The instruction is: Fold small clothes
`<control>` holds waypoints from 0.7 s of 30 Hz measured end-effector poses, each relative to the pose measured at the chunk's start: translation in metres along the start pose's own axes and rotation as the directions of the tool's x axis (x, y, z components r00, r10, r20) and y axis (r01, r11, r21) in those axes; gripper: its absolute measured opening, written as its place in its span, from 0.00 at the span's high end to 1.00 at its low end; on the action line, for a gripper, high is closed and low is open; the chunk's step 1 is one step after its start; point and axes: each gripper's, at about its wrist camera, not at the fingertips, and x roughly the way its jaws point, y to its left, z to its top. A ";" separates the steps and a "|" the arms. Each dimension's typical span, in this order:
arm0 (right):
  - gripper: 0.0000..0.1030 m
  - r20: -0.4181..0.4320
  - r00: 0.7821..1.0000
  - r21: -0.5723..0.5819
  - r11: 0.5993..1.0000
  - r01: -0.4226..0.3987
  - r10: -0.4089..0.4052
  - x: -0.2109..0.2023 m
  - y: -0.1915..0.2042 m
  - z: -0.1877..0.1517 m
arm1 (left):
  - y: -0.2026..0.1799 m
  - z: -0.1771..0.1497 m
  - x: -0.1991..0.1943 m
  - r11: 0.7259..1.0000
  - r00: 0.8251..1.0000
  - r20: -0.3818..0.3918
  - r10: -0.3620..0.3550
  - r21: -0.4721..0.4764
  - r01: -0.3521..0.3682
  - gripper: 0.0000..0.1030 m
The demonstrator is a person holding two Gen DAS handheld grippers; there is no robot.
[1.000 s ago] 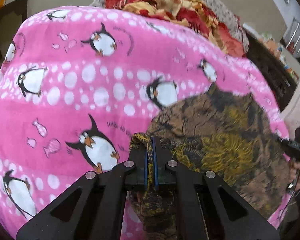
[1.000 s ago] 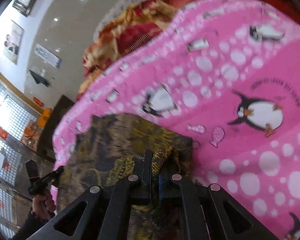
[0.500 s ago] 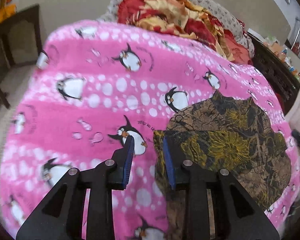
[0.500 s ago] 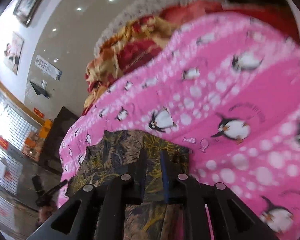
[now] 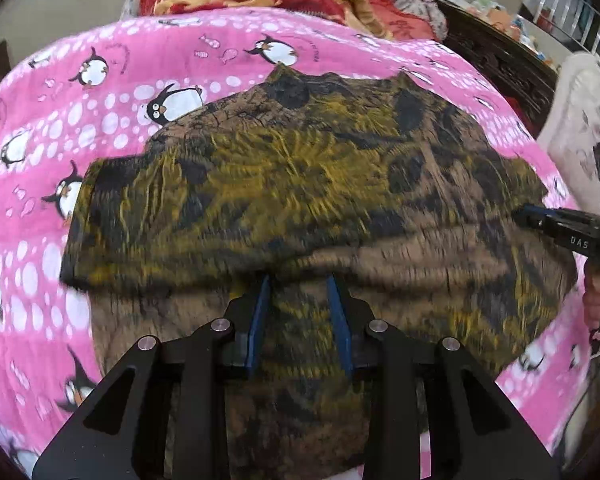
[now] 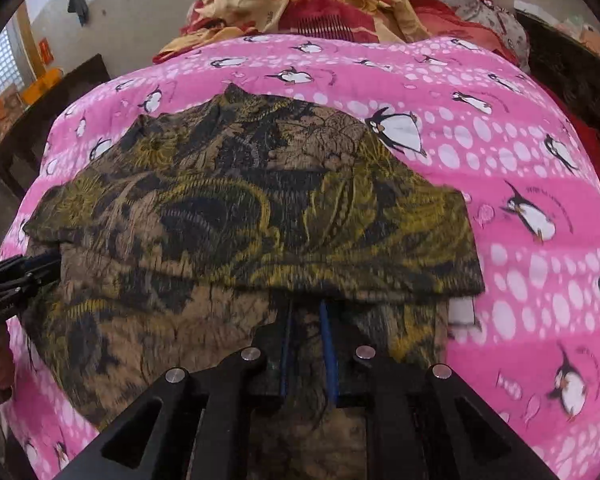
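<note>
A brown, black and yellow patterned garment [image 5: 320, 184] lies on the pink penguin blanket [image 5: 100, 92], its far part folded over toward me with the fold's edge just ahead of both grippers. My left gripper [image 5: 298, 284] hovers over the near half, jaws apart, nothing between the blue pads. In the right wrist view the same garment [image 6: 240, 208] fills the middle. My right gripper [image 6: 306, 312] stands over its near edge with only a narrow gap between the pads, and no cloth is pinched. Each gripper also shows in the other's view: the right gripper [image 5: 540, 220], the left gripper [image 6: 40, 264].
A heap of red and yellow bedding [image 6: 300, 4] lies at the blanket's far end. Dark wooden furniture [image 5: 500, 64] and a pale cushion [image 5: 580, 112] stand to the right. A dark table [image 6: 60, 96] stands to the left. A small white tag [image 6: 460, 312] shows at the garment's right edge.
Both grippers were shut on the garment's edge a second ago. They have let go and drawn back toward me, and the folded layer now lies flat. The left gripper opened wider than the right.
</note>
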 end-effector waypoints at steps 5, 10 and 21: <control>0.88 -0.005 1.000 0.046 0.999 -0.013 0.014 0.017 -0.016 0.061 | 0.036 0.072 0.012 0.989 0.993 0.032 0.110 -0.104 -0.106 0.72; 0.85 0.279 0.960 0.116 0.993 -0.031 -0.002 -0.027 -0.032 0.112 | 0.070 0.121 -0.022 0.928 0.944 0.172 0.281 -0.301 -0.221 0.72; 0.60 0.356 0.917 0.250 0.964 0.093 -0.181 -0.020 -0.005 0.064 | 0.042 0.080 0.046 0.960 0.957 0.154 0.245 -0.178 -0.217 0.48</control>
